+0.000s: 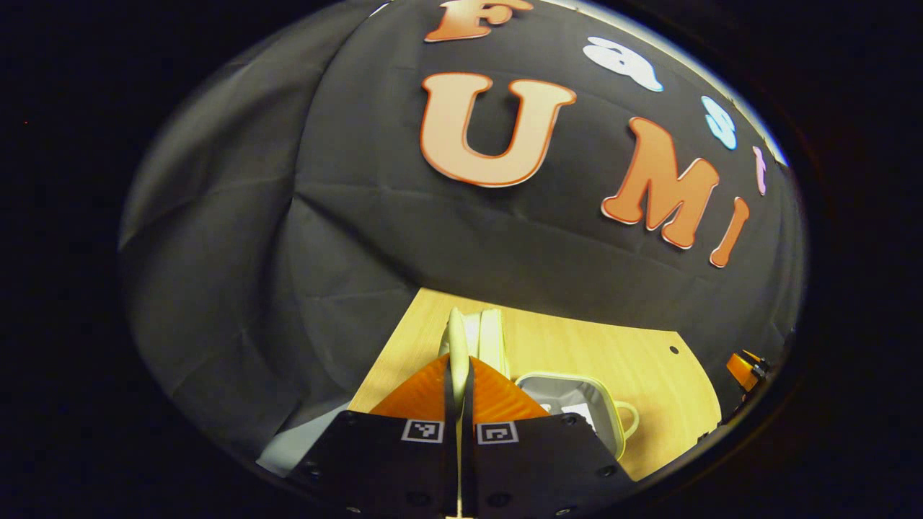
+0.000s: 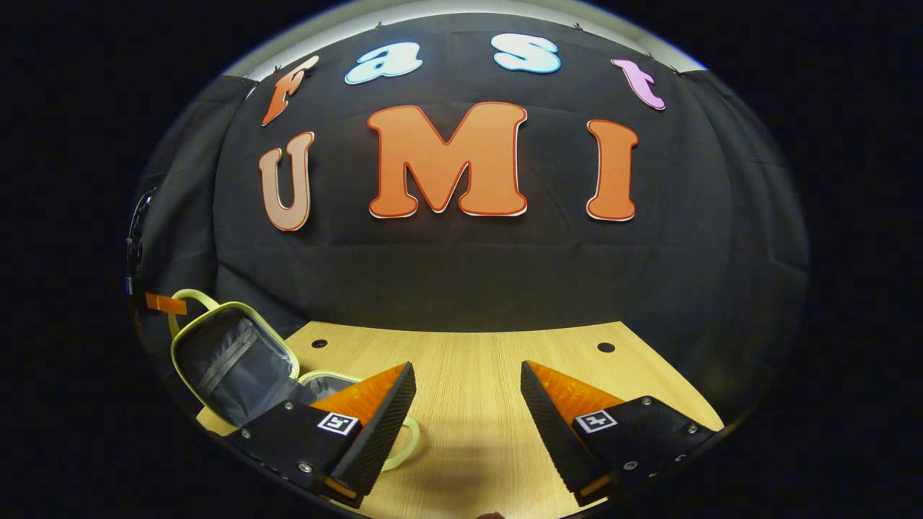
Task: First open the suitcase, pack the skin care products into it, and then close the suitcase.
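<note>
A small pale-yellow suitcase lies open on the wooden table. In the right gripper view its lid [image 2: 231, 360] stands tilted up at the left, showing a grey lining, and the base [image 2: 328, 382] sits partly behind my right gripper's left finger. In the left gripper view the lid [image 1: 492, 339] is seen edge-on, and the base [image 1: 570, 400] with its loop handle [image 1: 629, 418] lies to the right. My left gripper [image 1: 458, 360] is shut on the lid's loop handle [image 2: 189, 295]. My right gripper [image 2: 469, 425] hangs open over bare table, nothing between its fingers.
The wooden table [image 2: 476, 360] has small round holes near its back edge [image 2: 606, 347]. The black cloth wall rises just behind it. Part of the right gripper [image 1: 746, 367] peeks in at the far right of the left gripper view.
</note>
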Motion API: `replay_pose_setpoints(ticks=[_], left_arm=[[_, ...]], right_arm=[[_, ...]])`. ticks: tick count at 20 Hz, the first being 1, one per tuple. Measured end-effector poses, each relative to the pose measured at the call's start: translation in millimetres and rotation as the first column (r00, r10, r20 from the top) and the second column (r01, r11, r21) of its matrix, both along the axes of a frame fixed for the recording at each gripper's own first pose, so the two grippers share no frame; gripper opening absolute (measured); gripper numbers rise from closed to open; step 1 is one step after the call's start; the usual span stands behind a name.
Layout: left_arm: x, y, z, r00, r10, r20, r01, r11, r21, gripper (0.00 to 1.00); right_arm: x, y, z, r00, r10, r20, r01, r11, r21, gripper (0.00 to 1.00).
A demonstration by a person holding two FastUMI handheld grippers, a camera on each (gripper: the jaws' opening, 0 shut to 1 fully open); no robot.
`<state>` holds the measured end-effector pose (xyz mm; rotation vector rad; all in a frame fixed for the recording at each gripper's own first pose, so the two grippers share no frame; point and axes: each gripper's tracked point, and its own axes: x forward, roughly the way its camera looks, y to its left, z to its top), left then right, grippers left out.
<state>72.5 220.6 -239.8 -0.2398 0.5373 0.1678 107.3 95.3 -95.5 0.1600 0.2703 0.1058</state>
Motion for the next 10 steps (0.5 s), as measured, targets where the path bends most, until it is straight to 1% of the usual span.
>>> replay_pose_setpoints(ticks=[1,2,5,9,10], left_arm=[[0.4,-14.1,7.5,1.0,-0.018,0.011,0.018,1.0,0.012,0.03],[2.8,-32.5,14.3,0.999,-0.052,0.013,0.052,0.999,0.012,0.02],[12.0,-77.0,25.7,0.994,-0.11,0.021,0.109,0.993,0.034,0.02],[16.8,-129.6,36.3,0.986,-0.164,0.038,0.165,0.986,-0.005,0.02],[18.6,-142.1,32.7,0.982,-0.183,0.033,0.184,0.983,-0.01,0.02]], right_arm=[[-1.4,-2.1,-0.1,1.0,0.013,0.004,-0.013,1.0,-0.001,0.94],[-3.1,-4.9,-1.4,1.0,0.019,0.006,-0.019,1.0,-0.006,0.94],[-4.6,-13.3,-3.8,0.999,0.046,0.015,-0.046,0.999,-0.007,0.94],[-4.6,-25.2,-2.1,0.998,0.053,0.022,-0.053,0.999,0.01,0.94],[-5.2,-26.9,-3.3,0.998,0.058,0.021,-0.059,0.998,0.013,0.94]])
